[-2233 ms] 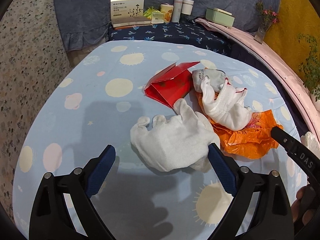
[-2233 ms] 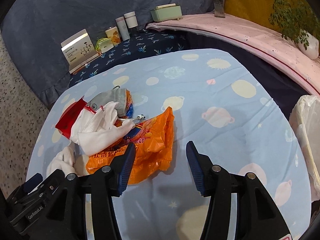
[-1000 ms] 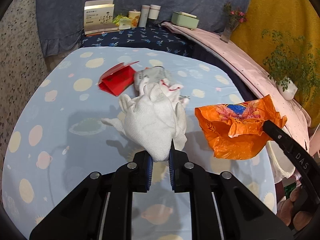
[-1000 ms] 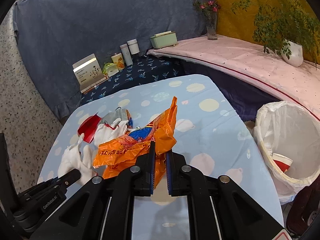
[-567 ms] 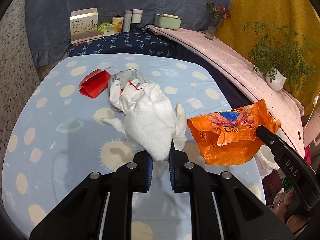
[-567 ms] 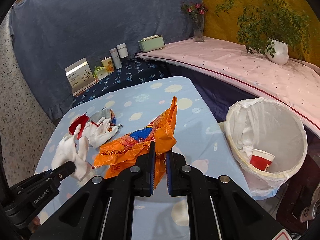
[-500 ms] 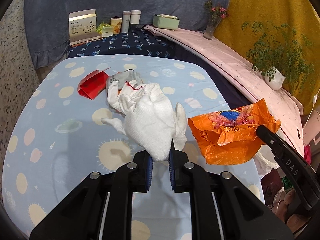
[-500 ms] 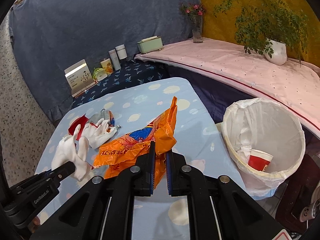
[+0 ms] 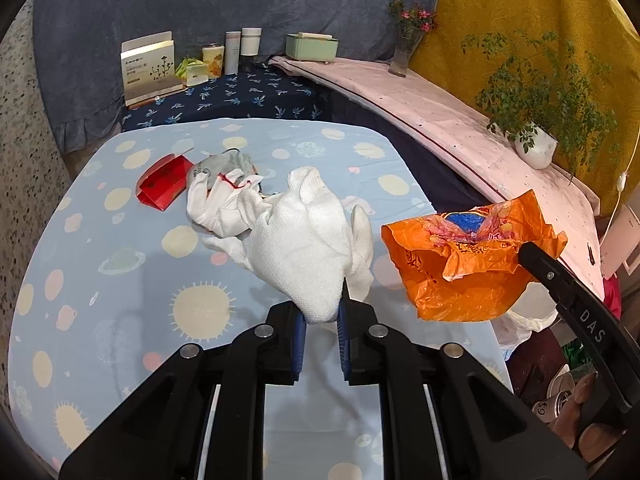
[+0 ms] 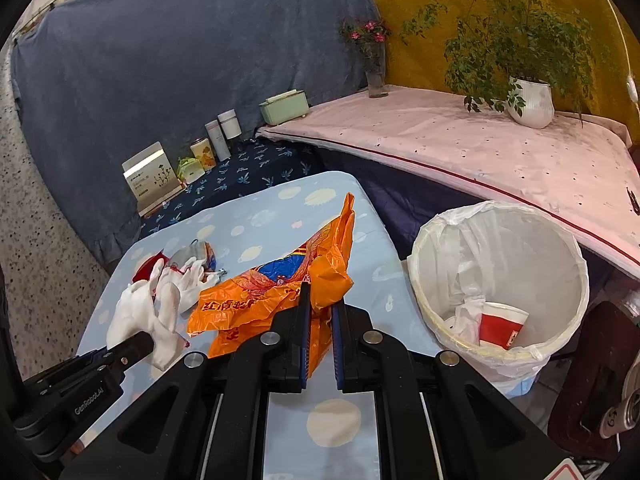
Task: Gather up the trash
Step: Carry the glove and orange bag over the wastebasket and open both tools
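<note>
My left gripper (image 9: 321, 314) is shut on a white glove (image 9: 308, 246) and holds it above the blue patterned table (image 9: 120, 280); the glove also shows in the right wrist view (image 10: 144, 314). My right gripper (image 10: 318, 308) is shut on an orange plastic bag (image 10: 276, 292), lifted off the table; the bag also shows in the left wrist view (image 9: 464, 256). A second white glove (image 9: 218, 206), a grey mask (image 9: 224, 162) and a red paper packet (image 9: 162, 186) lie on the table. A white-lined trash bin (image 10: 500, 280) stands right of the table with a red cup (image 10: 500, 326) inside.
A low dark-blue shelf (image 9: 232, 94) behind the table carries a card box (image 9: 148, 66), bottles and a green box (image 9: 312, 46). A pink-covered ledge (image 10: 480, 152) holds a potted plant (image 10: 528, 96) and a flower vase (image 10: 374, 66).
Both grippers, holding the glove and the orange bag, have moved a little further right toward the bin, which shows larger in the right wrist view.
</note>
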`<state>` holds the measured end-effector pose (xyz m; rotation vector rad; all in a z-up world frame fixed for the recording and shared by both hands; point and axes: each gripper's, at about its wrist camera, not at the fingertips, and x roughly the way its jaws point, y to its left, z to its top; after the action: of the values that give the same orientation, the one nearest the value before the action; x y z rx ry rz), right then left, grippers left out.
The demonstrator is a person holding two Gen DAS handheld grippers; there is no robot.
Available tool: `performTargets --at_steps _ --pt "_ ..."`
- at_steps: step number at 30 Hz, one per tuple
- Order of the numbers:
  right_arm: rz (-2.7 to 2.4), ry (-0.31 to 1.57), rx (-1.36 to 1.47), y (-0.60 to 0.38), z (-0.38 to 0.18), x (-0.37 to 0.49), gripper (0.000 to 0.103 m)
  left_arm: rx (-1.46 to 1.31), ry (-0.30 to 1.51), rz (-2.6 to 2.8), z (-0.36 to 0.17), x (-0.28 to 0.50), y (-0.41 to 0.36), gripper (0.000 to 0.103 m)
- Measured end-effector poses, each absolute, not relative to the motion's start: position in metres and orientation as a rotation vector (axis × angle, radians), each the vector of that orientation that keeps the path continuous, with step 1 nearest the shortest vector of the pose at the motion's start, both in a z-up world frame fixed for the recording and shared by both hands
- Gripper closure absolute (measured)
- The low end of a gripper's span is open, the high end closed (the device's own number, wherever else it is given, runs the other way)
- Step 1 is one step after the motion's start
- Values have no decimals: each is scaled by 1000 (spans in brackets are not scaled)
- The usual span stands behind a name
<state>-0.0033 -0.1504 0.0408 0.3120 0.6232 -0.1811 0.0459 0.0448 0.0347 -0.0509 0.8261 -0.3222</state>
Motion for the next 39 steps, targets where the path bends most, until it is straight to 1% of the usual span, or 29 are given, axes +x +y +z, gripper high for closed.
performTargets --at_steps 14,27,39 --pt "-219 599 353 -186 42 -18 94 -10 811 -358 43 39 9 90" --pt "-239 590 364 -200 43 -22 94 3 802 -376 49 39 -6 90" --pt "-280 584 383 -226 40 -28 94 29 808 -409 47 40 -32 90"
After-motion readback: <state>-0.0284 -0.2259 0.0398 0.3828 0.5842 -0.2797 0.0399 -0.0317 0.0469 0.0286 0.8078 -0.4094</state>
